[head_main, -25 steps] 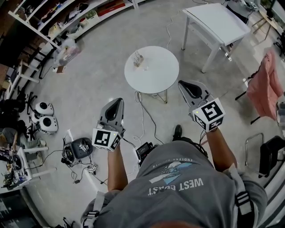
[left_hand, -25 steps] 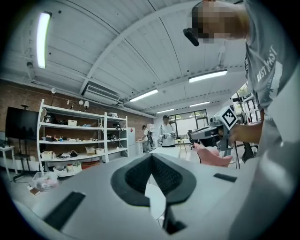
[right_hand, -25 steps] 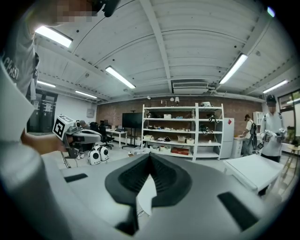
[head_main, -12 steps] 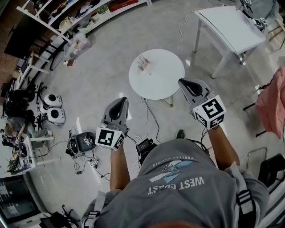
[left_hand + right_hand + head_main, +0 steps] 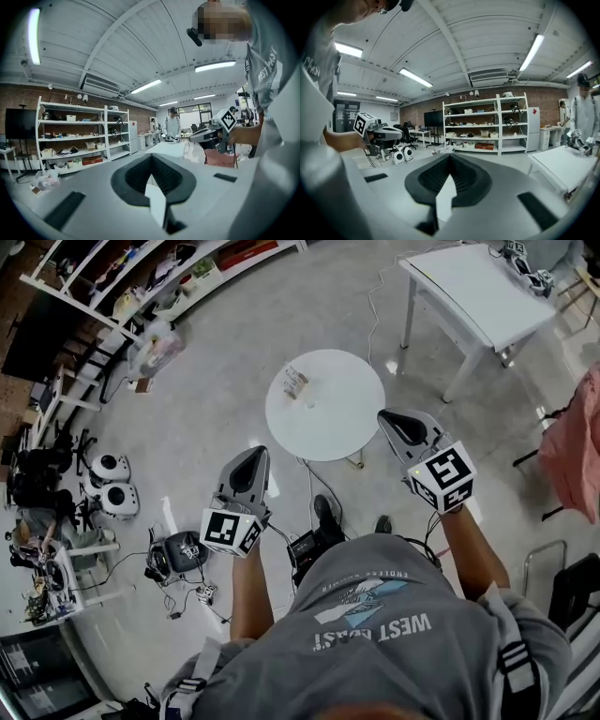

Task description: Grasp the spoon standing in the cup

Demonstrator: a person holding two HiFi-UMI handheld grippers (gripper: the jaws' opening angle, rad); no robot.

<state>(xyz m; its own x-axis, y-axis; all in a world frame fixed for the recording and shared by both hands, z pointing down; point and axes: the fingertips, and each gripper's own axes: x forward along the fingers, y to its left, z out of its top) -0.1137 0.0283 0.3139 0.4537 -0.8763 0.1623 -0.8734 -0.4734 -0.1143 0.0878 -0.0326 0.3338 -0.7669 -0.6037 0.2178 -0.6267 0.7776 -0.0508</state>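
Observation:
A small round white table (image 5: pixel 328 413) stands on the floor ahead of me. On its far left part sits a small object (image 5: pixel 296 382) that may be the cup with the spoon; it is too small to make out. Both grippers hang at waist height, well short of the table and apart from it. My left gripper (image 5: pixel 251 457) (image 5: pixel 151 161) is shut with nothing between its dark pads. My right gripper (image 5: pixel 398 423) (image 5: pixel 450 161) is likewise shut and empty. Each gripper shows in the other's view, the right gripper (image 5: pixel 211 133) and the left gripper (image 5: pixel 377 133).
A rectangular white table (image 5: pixel 478 287) stands at the back right. White shelving (image 5: pixel 141 287) runs along the back left. Cables and a black device (image 5: pixel 178 554) lie on the floor at my left, near two round white machines (image 5: pixel 112 488). Pink cloth (image 5: pixel 577 446) hangs at the right.
The view has shifted as the person steps toward the round table; a foot now shows ahead of the body. Both grippers keep their pose and stay shut.

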